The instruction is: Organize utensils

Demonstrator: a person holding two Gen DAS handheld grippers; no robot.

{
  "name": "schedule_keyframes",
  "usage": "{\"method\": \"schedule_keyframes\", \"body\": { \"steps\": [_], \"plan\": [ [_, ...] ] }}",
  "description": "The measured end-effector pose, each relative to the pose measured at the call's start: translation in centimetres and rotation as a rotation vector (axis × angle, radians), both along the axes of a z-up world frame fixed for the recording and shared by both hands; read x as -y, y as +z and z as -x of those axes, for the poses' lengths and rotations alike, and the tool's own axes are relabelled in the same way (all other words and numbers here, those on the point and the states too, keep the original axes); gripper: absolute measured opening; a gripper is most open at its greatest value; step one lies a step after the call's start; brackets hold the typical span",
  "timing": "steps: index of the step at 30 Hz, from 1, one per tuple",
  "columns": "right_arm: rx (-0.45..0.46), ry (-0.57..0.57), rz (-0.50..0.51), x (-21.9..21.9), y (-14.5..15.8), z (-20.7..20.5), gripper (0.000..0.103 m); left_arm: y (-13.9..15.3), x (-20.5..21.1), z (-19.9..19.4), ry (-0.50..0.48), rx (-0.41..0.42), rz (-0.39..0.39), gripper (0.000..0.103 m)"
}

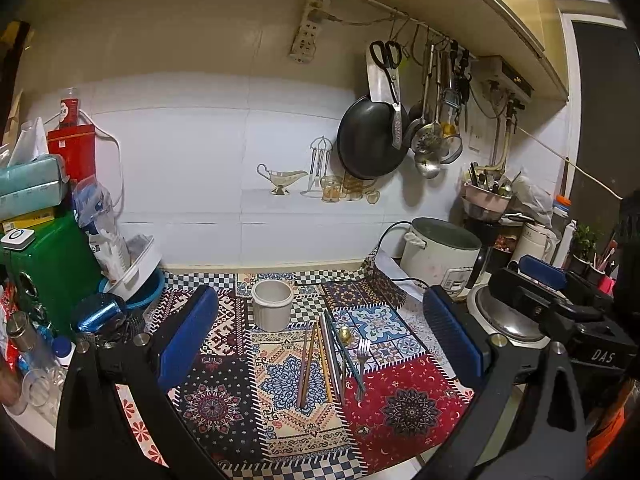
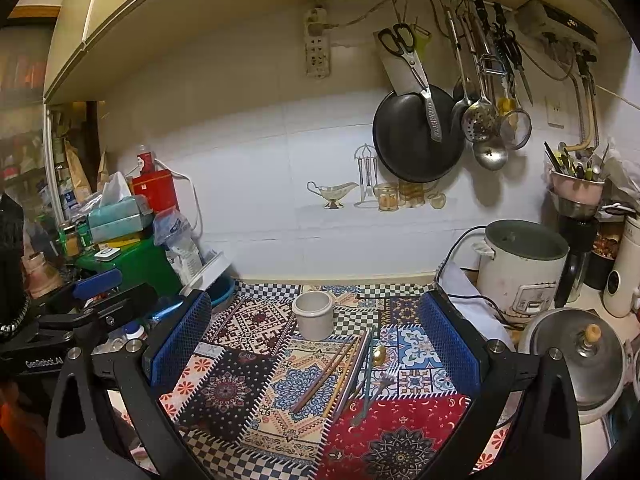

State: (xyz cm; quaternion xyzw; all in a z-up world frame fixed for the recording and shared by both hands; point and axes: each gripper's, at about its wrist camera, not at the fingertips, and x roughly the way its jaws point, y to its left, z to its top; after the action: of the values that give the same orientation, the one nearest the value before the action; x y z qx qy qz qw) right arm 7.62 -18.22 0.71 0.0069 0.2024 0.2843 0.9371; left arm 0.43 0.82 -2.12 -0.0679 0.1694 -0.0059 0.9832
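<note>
Left gripper (image 1: 320,344) jaws spread wide, holding nothing, above the patchwork patterned mat (image 1: 224,408). Cream ribbed ceramic cup (image 1: 272,305) stands at 12 o'clock on the mat. Bundle of wooden chopsticks, metal rods and forks (image 1: 330,360) lies loose at 6 o'clock from the cup, apart from it. Right gripper (image 2: 320,344) likewise gaping, empty. White rice cooker (image 2: 520,268) at 2 o'clock.

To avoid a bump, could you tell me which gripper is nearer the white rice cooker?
Right. The right gripper is close beside the rice cooker, near the steel lid; the left gripper is farther left, near the green box.
</note>
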Motion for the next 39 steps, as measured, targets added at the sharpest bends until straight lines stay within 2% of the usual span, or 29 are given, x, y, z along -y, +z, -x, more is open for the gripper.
{"method": "schedule_keyframes", "body": {
  "steps": [25, 32, 39],
  "plan": [
    [-0.013, 0.004, -0.008, -0.3, -0.1, -0.7, 0.103, -0.5, 0.0, -1.3, 0.002, -0.019, -0.007, 0.103],
    [-0.094, -0.036, 0.033, -0.7, -2.4, -3.2, 0.103, -3.5, -0.4, -4.9, 0.034, -0.127, -0.017, 0.103],
    [-0.272, -0.103, 0.095, -0.3, -7.9, -7.8, 0.103, -9.2, -1.3, -10.3, 0.028, -0.306, 0.015, 0.098]
  ]
}}
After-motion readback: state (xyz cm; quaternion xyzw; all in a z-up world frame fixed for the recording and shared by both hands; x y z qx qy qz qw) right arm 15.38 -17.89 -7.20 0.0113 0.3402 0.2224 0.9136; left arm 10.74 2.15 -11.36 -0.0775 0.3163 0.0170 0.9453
